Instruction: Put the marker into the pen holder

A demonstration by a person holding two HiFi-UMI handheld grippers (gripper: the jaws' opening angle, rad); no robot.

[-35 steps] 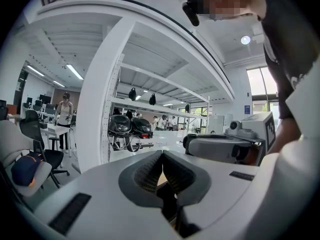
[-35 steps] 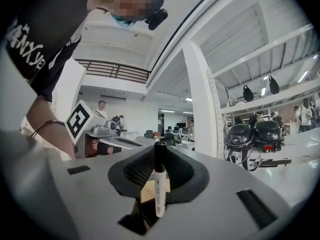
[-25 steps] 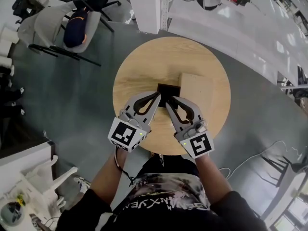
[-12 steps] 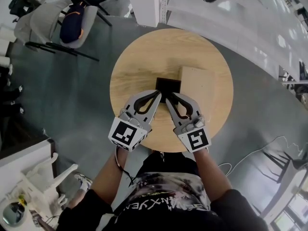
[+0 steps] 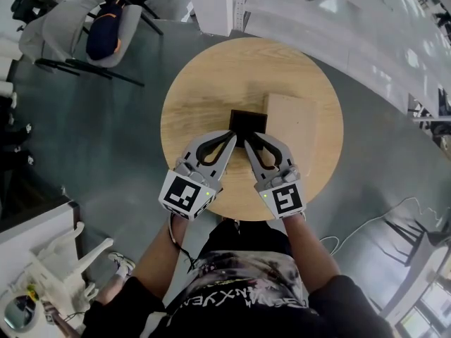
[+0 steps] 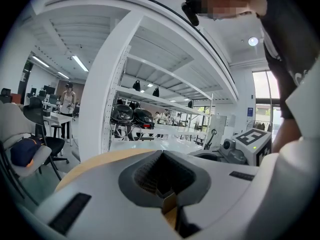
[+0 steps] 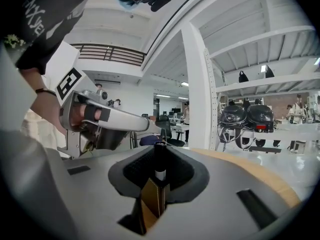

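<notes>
A black marker with a white band stands upright between the jaws of my right gripper, which is shut on it. Its lower end drops behind the brown wall of the pen holder. In the head view the pen holder is a dark square box at the middle of the round wooden table, and both gripper tips meet at its near edge. My right gripper hides the marker there. My left gripper pinches a corner of the pen holder in its narrow gap.
A pale wooden block lies right of the pen holder, touching it. A grey chair with a dark bag stands on the floor at the far left. White shelving rises beyond the table. The person's body is at the table's near edge.
The rear of my right gripper has swung slightly left and nearer the table, while its tip stays at the pen holder. My left gripper has barely moved.
</notes>
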